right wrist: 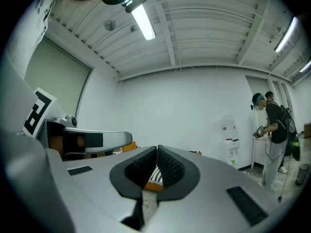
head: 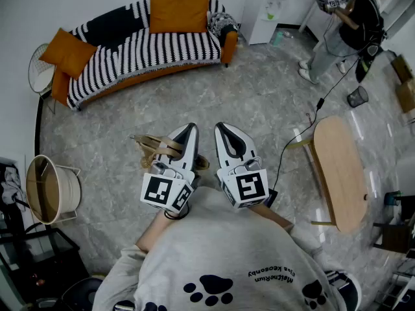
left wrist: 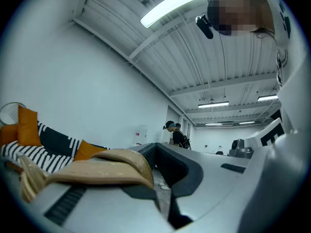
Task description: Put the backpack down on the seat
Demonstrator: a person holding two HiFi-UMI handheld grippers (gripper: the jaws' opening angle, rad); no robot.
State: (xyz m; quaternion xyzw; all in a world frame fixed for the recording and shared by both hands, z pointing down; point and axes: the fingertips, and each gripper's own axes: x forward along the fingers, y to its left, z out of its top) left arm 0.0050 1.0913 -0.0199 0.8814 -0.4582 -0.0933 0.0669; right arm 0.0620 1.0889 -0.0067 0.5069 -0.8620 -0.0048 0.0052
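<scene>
My left gripper (head: 190, 129) is held close in front of the chest, its jaws shut on a tan backpack strap (head: 157, 148). In the left gripper view the strap (left wrist: 104, 168) curls over the left jaw and runs down into the hollow between the jaws of the left gripper (left wrist: 155, 147). The backpack's body is hidden under the gripper. Beside it, my right gripper (head: 222, 129) is shut, and the right gripper view shows the right gripper (right wrist: 156, 150) with nothing between its tips. The seat, a black-and-white striped sofa (head: 149, 50) with orange cushions (head: 179, 13), stands across the floor by the far wall.
An oval wooden table (head: 340, 170) stands at the right with a cable on the floor beside it. At the left is a round basket (head: 52, 188). A person (head: 353, 24) stands at the back right near a white water dispenser (head: 269, 8) and a small bin (head: 356, 96).
</scene>
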